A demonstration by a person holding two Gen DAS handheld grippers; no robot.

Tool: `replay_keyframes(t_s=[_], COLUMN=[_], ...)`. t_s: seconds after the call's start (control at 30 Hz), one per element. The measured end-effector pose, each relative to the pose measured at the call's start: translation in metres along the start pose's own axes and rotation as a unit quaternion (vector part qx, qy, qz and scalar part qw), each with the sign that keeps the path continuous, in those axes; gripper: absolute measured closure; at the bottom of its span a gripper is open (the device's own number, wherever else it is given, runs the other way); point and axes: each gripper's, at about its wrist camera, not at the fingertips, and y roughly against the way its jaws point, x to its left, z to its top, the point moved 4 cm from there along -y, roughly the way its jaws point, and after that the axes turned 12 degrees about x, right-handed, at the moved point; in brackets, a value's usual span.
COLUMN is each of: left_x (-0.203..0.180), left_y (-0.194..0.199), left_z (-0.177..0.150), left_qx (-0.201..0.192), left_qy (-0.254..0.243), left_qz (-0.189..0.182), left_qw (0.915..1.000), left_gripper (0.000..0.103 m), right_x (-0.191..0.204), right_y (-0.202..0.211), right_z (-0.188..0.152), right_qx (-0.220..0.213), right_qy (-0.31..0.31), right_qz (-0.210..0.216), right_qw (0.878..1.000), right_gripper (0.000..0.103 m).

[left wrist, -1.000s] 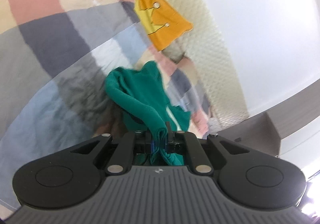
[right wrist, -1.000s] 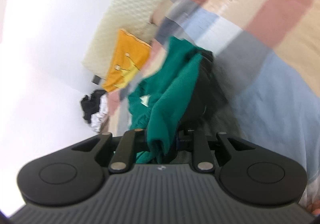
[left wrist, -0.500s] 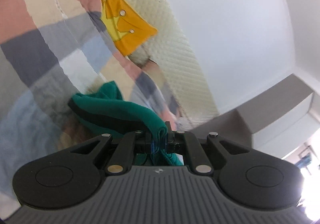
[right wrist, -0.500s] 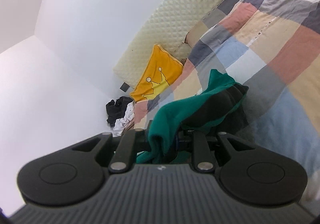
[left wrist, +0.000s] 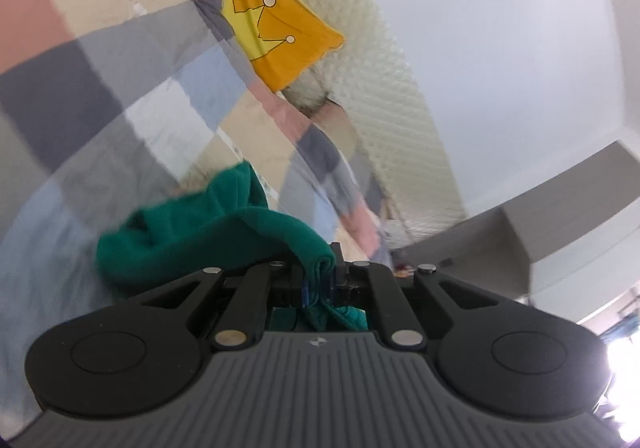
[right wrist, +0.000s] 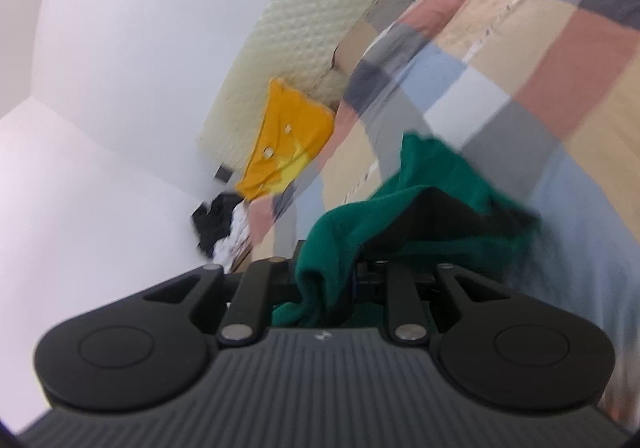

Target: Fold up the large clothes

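A dark green garment (left wrist: pixel 208 232) hangs between both grippers above a bed with a checked quilt (left wrist: pixel 120 96). My left gripper (left wrist: pixel 320 280) is shut on a bunched edge of the cloth, which bulges out ahead and to the left. In the right wrist view the same green garment (right wrist: pixel 436 216) drapes over my right gripper (right wrist: pixel 332 288), which is shut on a thick fold of it. The fingertips of both are mostly hidden by the fabric.
An orange pillow with a yellow crown (left wrist: pixel 276 36) leans on the cream quilted headboard (left wrist: pixel 384 88). In the right wrist view the pillow (right wrist: pixel 288 140) sits above a black and white pile of clothes (right wrist: pixel 224 224) by the white wall. A grey cabinet (left wrist: pixel 540 224) stands at right.
Both grippers have risen with the green garment held in them; it is lifted further off the quilt and spreads wider. The views have swung and are blurred.
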Motion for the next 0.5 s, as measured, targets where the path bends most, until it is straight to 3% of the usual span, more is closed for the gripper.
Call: replay_keyframes(t_s=[0.33, 0.5], left_x=[-0.028, -0.009], left_y=[-0.132, -0.208], left_z=[0.130, 0.180], left_qx=[-0.022, -0.025], left_qy=[-0.068, -0.101], left_qz=[0.095, 0.123], left_qw=[0.9929, 0.9869], left_gripper=[0.093, 0.093], right_x=[-0.004, -0.035], right_y=[-0.121, -0.192], right_z=[0.117, 0.155], right_qx=[-0.032, -0.037], right_qy=[-0.032, -0.028], right_qz=[-0.077, -0.116], right_qw=[0.996, 0.992], right_gripper=[0.080, 0.080])
